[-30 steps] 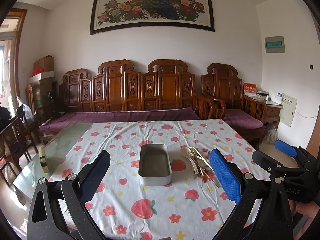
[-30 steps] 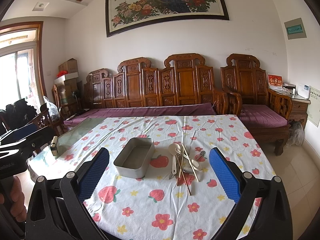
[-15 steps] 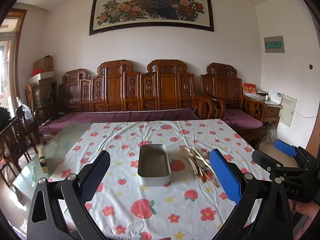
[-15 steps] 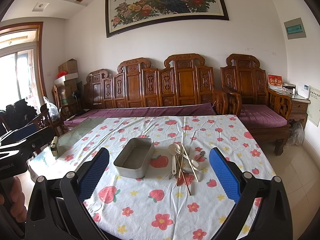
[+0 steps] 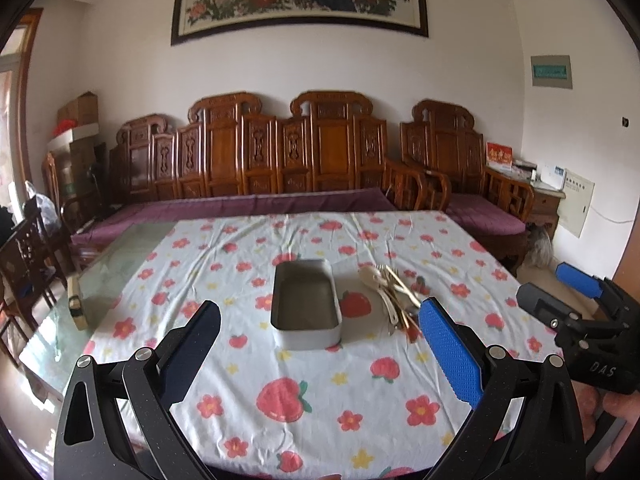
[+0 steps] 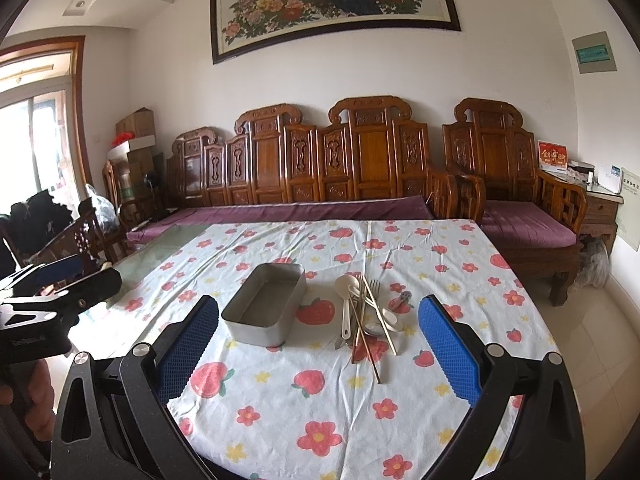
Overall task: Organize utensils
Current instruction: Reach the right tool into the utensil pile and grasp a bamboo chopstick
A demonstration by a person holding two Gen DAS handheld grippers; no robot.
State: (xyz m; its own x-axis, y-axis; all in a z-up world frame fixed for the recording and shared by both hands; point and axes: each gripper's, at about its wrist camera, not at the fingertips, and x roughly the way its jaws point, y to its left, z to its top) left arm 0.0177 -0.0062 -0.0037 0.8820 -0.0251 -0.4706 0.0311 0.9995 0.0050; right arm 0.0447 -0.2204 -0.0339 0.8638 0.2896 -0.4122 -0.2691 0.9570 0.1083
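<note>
Both grippers, left (image 5: 320,344) and right (image 6: 318,340), are held wide apart and empty above the worktop (image 6: 460,248). The utensils (image 6: 366,316) are piled just beside the empty metal tray (image 6: 264,304), presumably their destination.

Tray (image 6: 264,306) on tablecloth (image 6: 320,400) left of utensil pile (image 6: 366,316) (just beside).

Home living room: carved wooden sofa (image 6: 320,176), framed peony painting (image 6: 332,4).
</note>
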